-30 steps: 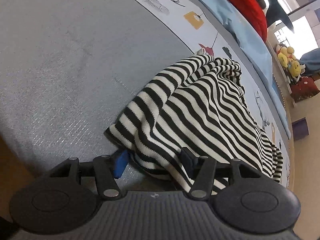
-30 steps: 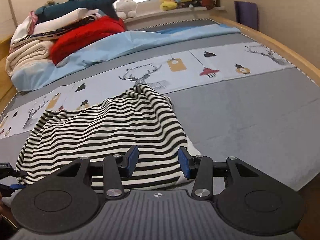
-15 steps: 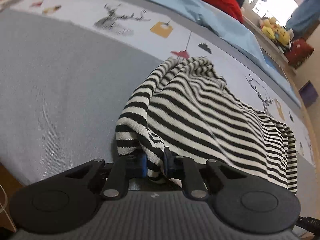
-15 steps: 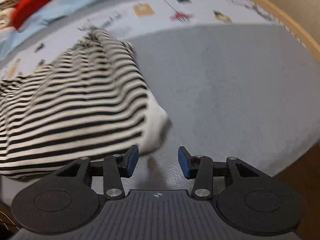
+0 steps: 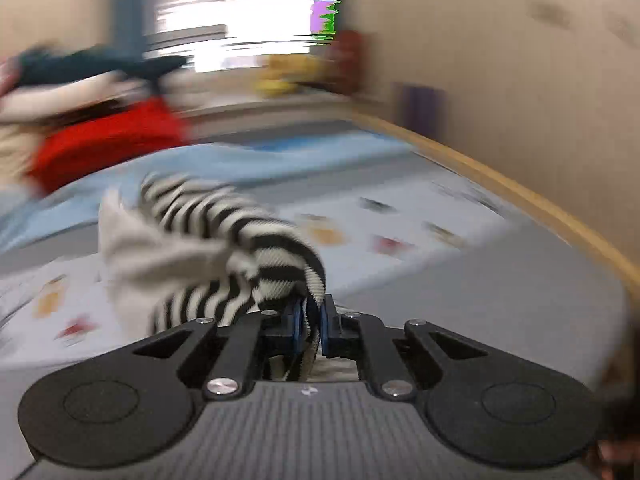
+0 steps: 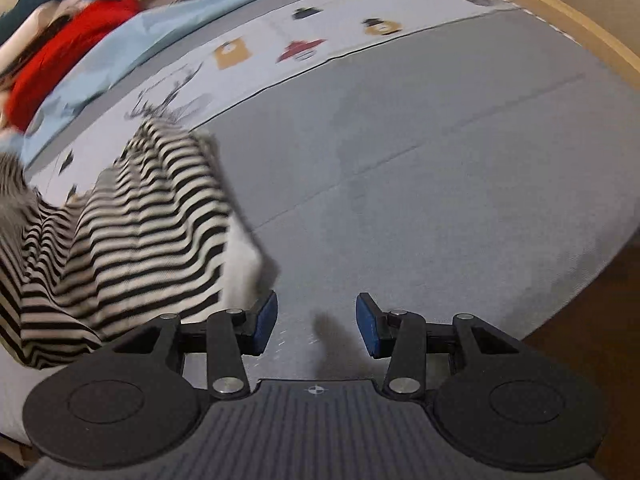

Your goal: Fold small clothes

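Left claw (image 5: 309, 322) just closing, pinching striped garment (image 5: 224, 248) | right claw (image 6: 316, 322) gaping empty | step: lifting edge to fold | next: likely laying it across on bed (image 6: 440, 168)

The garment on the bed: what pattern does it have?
Black and white stripes, clearest in the right wrist view.

Both grippers look the same tbh: left gripper (image 5: 309, 322) and right gripper (image 6: 316, 322) have matte black linkage arms, silver pivot screws, blue pads on the fingertips, two round black discs, and a ribbed grey body with a tiny crosshair mark.
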The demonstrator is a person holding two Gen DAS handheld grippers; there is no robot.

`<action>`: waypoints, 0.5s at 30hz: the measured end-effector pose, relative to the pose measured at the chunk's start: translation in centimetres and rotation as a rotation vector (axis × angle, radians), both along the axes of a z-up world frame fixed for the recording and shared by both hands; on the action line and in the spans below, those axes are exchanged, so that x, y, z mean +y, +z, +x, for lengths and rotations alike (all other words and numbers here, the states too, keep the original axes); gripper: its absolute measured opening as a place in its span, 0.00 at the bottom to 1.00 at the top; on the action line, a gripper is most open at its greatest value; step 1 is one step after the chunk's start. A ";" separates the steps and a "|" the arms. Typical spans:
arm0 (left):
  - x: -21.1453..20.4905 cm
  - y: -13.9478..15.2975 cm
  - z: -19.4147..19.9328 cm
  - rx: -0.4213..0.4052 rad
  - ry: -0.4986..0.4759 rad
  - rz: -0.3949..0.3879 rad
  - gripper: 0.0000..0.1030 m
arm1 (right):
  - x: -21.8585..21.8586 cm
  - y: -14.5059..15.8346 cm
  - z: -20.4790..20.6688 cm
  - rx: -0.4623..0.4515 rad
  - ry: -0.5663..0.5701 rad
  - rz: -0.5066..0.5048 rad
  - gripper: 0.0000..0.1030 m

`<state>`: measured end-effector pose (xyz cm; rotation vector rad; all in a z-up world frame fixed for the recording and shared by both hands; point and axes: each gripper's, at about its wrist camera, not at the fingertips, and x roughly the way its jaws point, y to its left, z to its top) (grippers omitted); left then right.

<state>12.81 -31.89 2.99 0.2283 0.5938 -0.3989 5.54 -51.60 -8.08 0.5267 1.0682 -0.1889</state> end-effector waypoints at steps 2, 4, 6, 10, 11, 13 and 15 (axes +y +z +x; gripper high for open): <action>-4.0 -3.5 -1.1 0.064 -0.121 0.057 0.16 | -1.4 0.0 -0.4 -0.008 -0.046 0.015 0.44; -6.0 -6.7 -1.2 0.182 -0.180 0.101 0.22 | -2.4 -0.1 -0.7 -0.013 -0.080 0.025 0.44; -6.2 -7.6 -1.3 0.236 -0.197 0.098 0.25 | -3.1 -0.1 -0.9 -0.019 -0.102 0.039 0.44; -2.1 -5.3 -1.7 0.157 -0.193 -0.030 0.53 | -3.9 -0.3 -1.0 -0.041 -0.102 0.079 0.44; -0.8 -4.9 -1.6 0.149 -0.167 -0.063 0.54 | -4.0 -0.3 -0.9 -0.050 -0.095 0.095 0.44; 2.0 -4.6 -0.5 0.164 -0.094 -0.112 0.50 | -3.8 -0.2 -0.7 -0.061 -0.079 0.129 0.44; 4.3 -5.2 0.5 0.179 -0.007 -0.116 0.30 | -3.6 -0.3 -0.1 -0.068 -0.063 0.169 0.45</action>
